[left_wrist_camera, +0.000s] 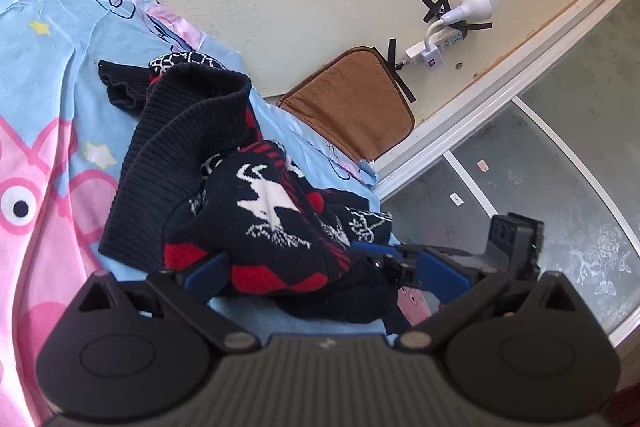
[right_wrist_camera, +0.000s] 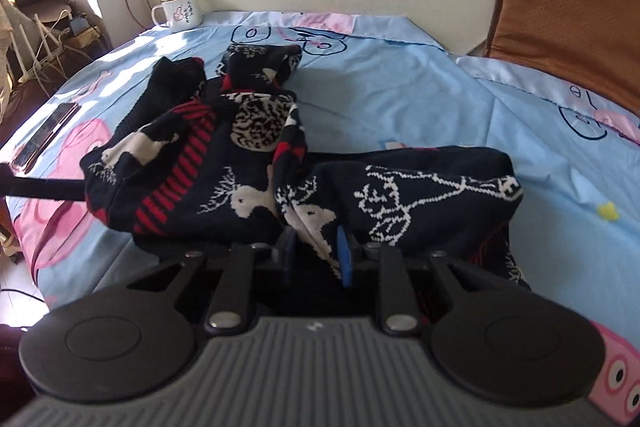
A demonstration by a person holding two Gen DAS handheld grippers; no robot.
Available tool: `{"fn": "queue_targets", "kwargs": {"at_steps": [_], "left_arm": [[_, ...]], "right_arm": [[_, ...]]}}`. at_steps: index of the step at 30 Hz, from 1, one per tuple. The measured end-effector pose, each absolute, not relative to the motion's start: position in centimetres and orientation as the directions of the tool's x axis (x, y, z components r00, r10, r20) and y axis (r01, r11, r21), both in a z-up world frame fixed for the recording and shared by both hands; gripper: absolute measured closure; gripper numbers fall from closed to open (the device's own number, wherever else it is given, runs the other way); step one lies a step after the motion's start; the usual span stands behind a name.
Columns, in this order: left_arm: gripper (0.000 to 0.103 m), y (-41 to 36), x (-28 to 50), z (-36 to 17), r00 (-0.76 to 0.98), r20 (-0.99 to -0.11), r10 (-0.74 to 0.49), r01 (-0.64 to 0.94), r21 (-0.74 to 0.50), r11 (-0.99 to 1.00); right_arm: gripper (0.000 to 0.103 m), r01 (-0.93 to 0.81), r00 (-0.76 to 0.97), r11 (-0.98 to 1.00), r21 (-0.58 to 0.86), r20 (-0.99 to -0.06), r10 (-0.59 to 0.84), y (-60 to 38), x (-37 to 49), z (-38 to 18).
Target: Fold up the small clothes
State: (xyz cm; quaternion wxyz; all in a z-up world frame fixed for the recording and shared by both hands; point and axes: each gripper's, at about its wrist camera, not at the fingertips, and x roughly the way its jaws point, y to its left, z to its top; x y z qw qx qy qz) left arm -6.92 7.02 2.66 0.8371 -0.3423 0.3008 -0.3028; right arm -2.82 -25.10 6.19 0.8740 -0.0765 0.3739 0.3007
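Navy knit reindeer sweater (right_wrist_camera: 248, 163) lies bunched on the bed (right_wrist_camera: 420, 99). Right tongs (right_wrist_camera: 316, 251) clenched on its near hem, probably to spread it. Left tongs (left_wrist_camera: 320, 267) gape around fabric, not pinching.

Both wrist views look low and close across the sweater (left_wrist_camera: 256, 195) (right_wrist_camera: 248, 163).

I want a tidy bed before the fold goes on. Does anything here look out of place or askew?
The sweater is bunched in a crumpled heap, not flat. A phone lies near the sheet's left edge, and a mug stands at the far edge by the wall. Nothing looks spilled or damaged.
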Motion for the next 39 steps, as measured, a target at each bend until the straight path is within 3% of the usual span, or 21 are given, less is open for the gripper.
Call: {"fn": "queue_targets", "kwargs": {"at_steps": [9,12,13,15,18,19,22,26,29,31,33,34,36,39], "left_arm": [[0.0,7.0,-5.1,2.5,0.629,-0.293,-0.72,0.254,-0.798,0.546],[0.001,6.7,-4.1,1.8,0.617,-0.307,-0.724,0.226,-0.813,0.537],[0.002,6.6,-3.9,1.4,0.612,-0.316,-0.725,0.214,-0.816,0.536],[0.024,6.5,-3.7,0.7,0.608,-0.33,-0.722,0.196,-0.819,0.54],[0.032,7.1,-3.5,-0.1,0.604,-0.324,-0.728,0.169,-0.841,0.515],[0.032,7.5,-3.5,-0.3,0.604,-0.31,-0.734,0.162,-0.854,0.494],[0.022,8.0,-3.7,-0.4,0.609,-0.292,-0.737,0.16,-0.865,0.475],[0.0,7.8,-3.8,0.2,0.612,-0.289,-0.736,0.168,-0.862,0.478],[0.0,7.4,-3.4,0.4,0.61,-0.301,-0.733,0.168,-0.854,0.492],[0.007,7.3,-3.4,0.4,0.617,-0.3,-0.728,0.171,-0.851,0.496],[0.046,7.1,-3.4,0.3,0.616,-0.307,-0.725,0.18,-0.842,0.509],[0.055,7.2,-3.4,0.2,0.618,-0.322,-0.717,0.175,-0.833,0.525],[0.08,7.6,-3.3,-0.1,0.624,-0.331,-0.707,0.163,-0.83,0.533],[0.088,8.4,-3.0,-0.2,0.62,-0.307,-0.722,0.163,-0.849,0.502]], "right_arm": [[0.076,-0.625,0.474,0.762,0.169,-0.694,0.542,-25.8,-3.8,7.0],[0.076,-0.682,0.353,0.685,0.256,-0.706,0.615,-25.1,-4.1,7.2],[0.075,-0.703,0.376,0.684,0.193,-0.716,0.588,-24.5,-4.8,7.7],[0.075,-0.738,0.416,0.665,0.112,-0.7,0.58,-23.7,-5.4,9.3],[0.075,-0.773,0.438,0.618,0.142,-0.586,0.682,-23.6,-4.5,13.0],[0.072,-0.777,0.464,0.619,0.118,-0.558,0.688,-23.0,-4.1,14.0],[0.034,-0.75,0.542,0.658,0.061,-0.513,0.666,-19.9,-1.0,15.6],[0.026,-0.705,0.552,0.708,0.044,-0.592,0.587,-14.1,6.4,14.3],[0.023,-0.659,0.509,0.748,0.08,-0.685,0.522,-10.7,12.3,11.5],[0.023,-0.64,0.454,0.764,0.079,-0.764,0.459,-8.9,15.2,8.6],[0.029,-0.609,0.435,0.792,0.045,-0.816,0.381,-7.7,16.5,5.9],[0.057,-0.606,0.411,0.793,0.054,-0.833,0.37,-7.5,16.7,4.9],[0.072,-0.596,0.44,0.801,0.063,-0.808,0.391,-8.1,16.3,5.0],[0.079,-0.553,0.555,0.831,0.064,-0.716,0.424,-10.7,15.6,8.6]]}}
